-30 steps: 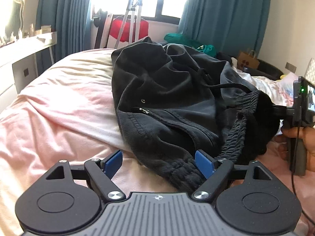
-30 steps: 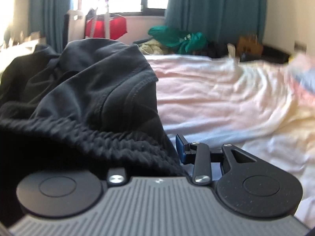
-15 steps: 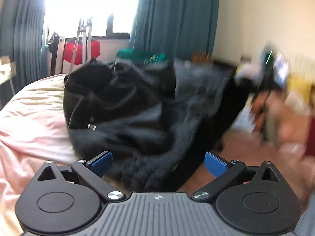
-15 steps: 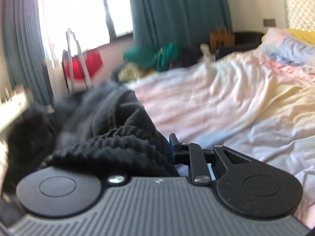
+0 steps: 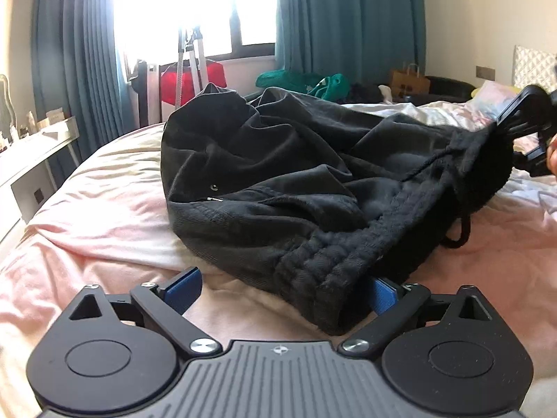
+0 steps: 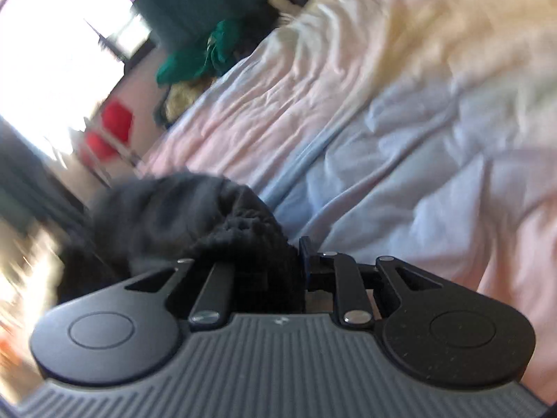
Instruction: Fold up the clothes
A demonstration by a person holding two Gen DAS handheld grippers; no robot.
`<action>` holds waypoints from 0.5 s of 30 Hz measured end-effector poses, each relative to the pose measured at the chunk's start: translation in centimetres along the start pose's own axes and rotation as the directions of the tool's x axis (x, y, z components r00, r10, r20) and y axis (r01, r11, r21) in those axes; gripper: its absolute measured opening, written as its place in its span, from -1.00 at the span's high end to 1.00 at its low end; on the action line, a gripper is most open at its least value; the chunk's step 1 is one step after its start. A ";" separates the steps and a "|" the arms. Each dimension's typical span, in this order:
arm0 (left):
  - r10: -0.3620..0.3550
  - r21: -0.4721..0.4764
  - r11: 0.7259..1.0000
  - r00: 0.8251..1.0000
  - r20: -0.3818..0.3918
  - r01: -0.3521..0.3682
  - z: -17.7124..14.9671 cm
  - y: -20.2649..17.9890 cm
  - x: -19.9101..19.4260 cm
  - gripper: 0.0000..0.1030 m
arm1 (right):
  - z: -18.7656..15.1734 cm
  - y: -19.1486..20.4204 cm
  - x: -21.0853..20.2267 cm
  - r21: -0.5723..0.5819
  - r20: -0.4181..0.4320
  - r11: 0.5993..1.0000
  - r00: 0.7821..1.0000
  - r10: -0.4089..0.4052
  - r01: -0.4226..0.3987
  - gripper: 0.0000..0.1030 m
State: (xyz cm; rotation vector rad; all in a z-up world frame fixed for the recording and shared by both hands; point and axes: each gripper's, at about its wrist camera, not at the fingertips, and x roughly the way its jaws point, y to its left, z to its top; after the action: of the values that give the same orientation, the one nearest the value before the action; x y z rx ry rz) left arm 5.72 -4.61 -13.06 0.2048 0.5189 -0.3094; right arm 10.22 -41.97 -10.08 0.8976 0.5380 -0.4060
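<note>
Dark grey trousers [image 5: 278, 181] with a ribbed elastic waistband [image 5: 334, 264] lie bunched on the pink bed [image 5: 104, 216]. My left gripper [image 5: 282, 289] is open, its blue pads either side of the near waistband end, which lies between the fingers. My right gripper [image 6: 278, 261] is shut on the other end of the waistband [image 6: 243, 230] and holds it raised; it shows at the far right of the left wrist view [image 5: 522, 118]. The right wrist view is tilted and blurred.
Rumpled pink and pale blue bedding [image 6: 400, 122] stretches to the right. A white desk [image 5: 38, 139] stands left of the bed. A tripod [image 5: 189, 59], a red object [image 5: 191, 80], green clothes [image 5: 306, 82] and a paper bag [image 5: 409, 82] sit by the window.
The right gripper has lifted its waistband end up and to the right, stretching the trousers and tilting its view. The left gripper stayed open at the near waistband end.
</note>
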 end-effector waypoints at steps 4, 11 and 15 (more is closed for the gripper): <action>0.028 -0.016 0.999 0.999 -0.016 -0.028 0.0 -0.9 1.3 -0.77 | 1.5 -0.8 0.2 0.033 -0.078 0.997 0.994 0.079 -0.076 0.59; 0.045 -0.125 0.991 0.998 -0.035 -0.049 0.9 -0.2 3.2 -0.08 | 1.3 0.8 3.4 -0.325 -0.127 0.945 0.992 -0.023 -0.020 0.59; 0.033 -0.247 0.968 0.999 -0.033 -0.040 1.9 2.1 3.2 0.65 | -0.5 2.9 4.5 -0.573 -0.047 0.820 0.999 -0.022 -0.009 0.61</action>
State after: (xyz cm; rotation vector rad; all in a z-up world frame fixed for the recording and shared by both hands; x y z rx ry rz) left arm 9.99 -3.90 -12.83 -0.0238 0.5761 -0.2033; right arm 15.21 -40.44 -11.18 0.3194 0.6642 -0.2027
